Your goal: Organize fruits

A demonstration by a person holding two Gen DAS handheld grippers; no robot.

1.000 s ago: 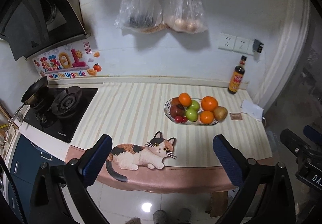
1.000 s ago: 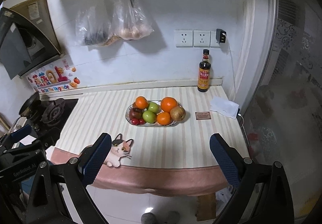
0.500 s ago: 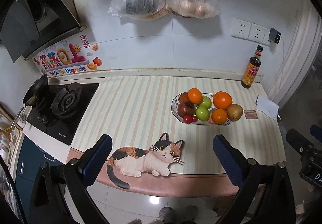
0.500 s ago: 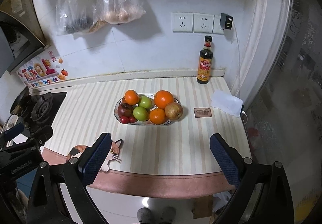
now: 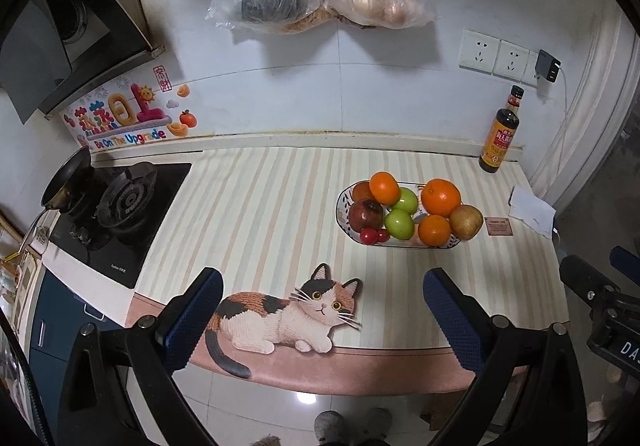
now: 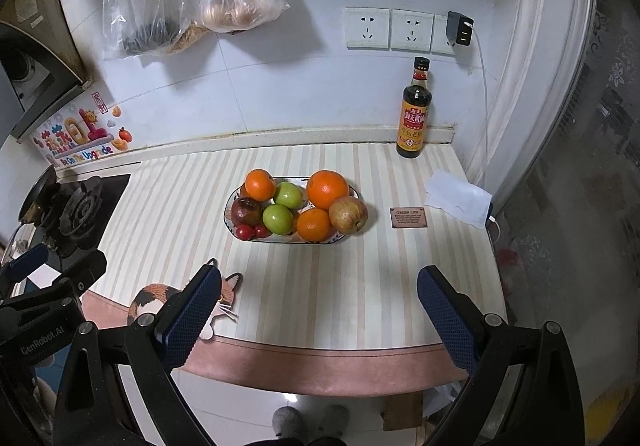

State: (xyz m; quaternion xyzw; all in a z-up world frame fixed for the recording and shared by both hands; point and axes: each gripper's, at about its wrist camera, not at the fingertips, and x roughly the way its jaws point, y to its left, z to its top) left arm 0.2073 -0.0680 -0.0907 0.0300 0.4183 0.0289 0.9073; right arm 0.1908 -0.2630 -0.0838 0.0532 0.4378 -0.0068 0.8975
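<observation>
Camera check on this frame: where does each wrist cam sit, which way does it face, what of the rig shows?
Left wrist: on the left gripper, facing the counter and cat mat; its open fingers and the right gripper at the right edge show.
Right wrist: on the right gripper, facing the fruit plate; its open fingers and the left gripper at the left edge show.
Shared: fruit plate, sauce bottle, stove.

Striped counter (image 6: 320,286) w/ fruit plate (image 6: 348,237), bottle (image 6: 414,113)
</observation>
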